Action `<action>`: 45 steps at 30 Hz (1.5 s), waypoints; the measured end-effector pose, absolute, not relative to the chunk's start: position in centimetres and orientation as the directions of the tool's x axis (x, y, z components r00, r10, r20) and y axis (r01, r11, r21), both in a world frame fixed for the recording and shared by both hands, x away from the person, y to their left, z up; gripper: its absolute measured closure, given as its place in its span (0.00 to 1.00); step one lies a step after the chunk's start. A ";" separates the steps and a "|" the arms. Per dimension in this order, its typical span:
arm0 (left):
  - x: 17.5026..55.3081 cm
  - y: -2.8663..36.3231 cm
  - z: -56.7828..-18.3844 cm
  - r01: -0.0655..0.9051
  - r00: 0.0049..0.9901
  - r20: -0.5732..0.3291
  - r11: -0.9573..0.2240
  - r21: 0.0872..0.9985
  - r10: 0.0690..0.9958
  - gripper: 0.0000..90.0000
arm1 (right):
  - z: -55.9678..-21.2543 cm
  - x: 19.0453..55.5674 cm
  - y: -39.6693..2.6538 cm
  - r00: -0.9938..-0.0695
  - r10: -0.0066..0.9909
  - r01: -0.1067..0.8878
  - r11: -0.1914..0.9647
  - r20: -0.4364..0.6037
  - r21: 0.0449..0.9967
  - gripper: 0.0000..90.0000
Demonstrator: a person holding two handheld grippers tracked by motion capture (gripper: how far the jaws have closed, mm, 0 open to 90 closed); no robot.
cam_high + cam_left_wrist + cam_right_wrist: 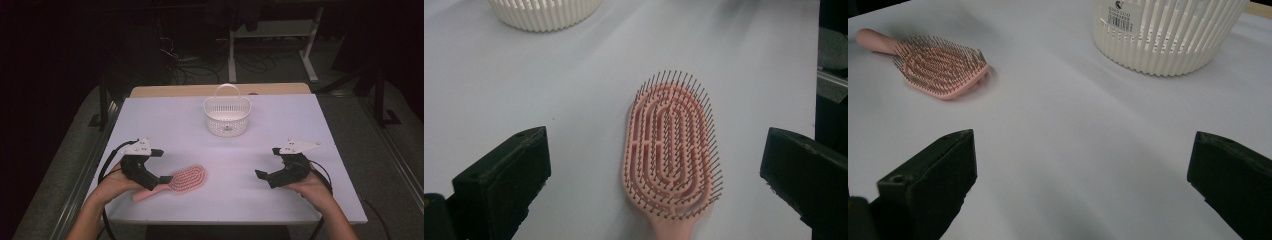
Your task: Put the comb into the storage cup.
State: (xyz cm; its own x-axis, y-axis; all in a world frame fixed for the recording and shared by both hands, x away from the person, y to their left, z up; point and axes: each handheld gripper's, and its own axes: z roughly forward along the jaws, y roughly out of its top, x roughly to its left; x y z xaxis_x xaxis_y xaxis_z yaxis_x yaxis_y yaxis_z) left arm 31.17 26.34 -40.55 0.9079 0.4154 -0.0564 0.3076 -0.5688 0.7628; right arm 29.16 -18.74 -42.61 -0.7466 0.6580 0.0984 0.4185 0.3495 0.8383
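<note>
The left gripper point(161, 166) sits nearest the work, low over the near-left part of the table point(280, 120), jaws spread wide w/ nothing between them. From the left gripper view, the pink hairbrush point(671, 150) lies centred betw. the two black jaws, bristles up, handle pointing back toward the person; jaws are clear of it on both sides, not touching. In the high view the brush lies flat on the table, handle toward the near-left, head angled toward the middle.

Judged step: closing in for a grasp on the brush. To do it well, the person should prob. take it by the handle or the neck just below the head, not across the bristles, which would flex and let it slip. The jaws need to come down level w/ the table so both pads meet the sides of the plastic at once; a tilted approach could flick the brush sideways. Close slowly, check it's seated before lifting.

The right gripper point(267, 164) rests over the near-right of the table, well apart from the brush, jaws also wide open and holding nothing. It has no part in the grasp right now and is best kept out of the way.

Farthest off, the white slatted basket point(227, 117) stands upright toward the far middle of the table, handle up, well apart from the brush — the likely drop spot, so the lift should clear its rim.
</note>
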 end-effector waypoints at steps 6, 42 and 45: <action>31.1 26.3 -40.6 0.310 0.905 -0.043 -0.588 0.747 0.423 0.00 | -42.6 29.1 -18.7 -0.747 0.657 0.418 0.350 0.098 0.838 0.00; 30.7 26.4 -41.9 0.323 0.917 -0.019 -0.714 0.621 0.398 0.02 | -42.6 29.2 -18.8 -0.745 0.659 0.421 0.352 0.098 0.836 0.00; 30.7 26.3 -41.9 0.317 0.920 -0.013 -0.725 0.611 0.391 0.03 | -42.6 29.1 -18.8 -0.746 0.659 0.419 0.352 0.096 0.837 0.00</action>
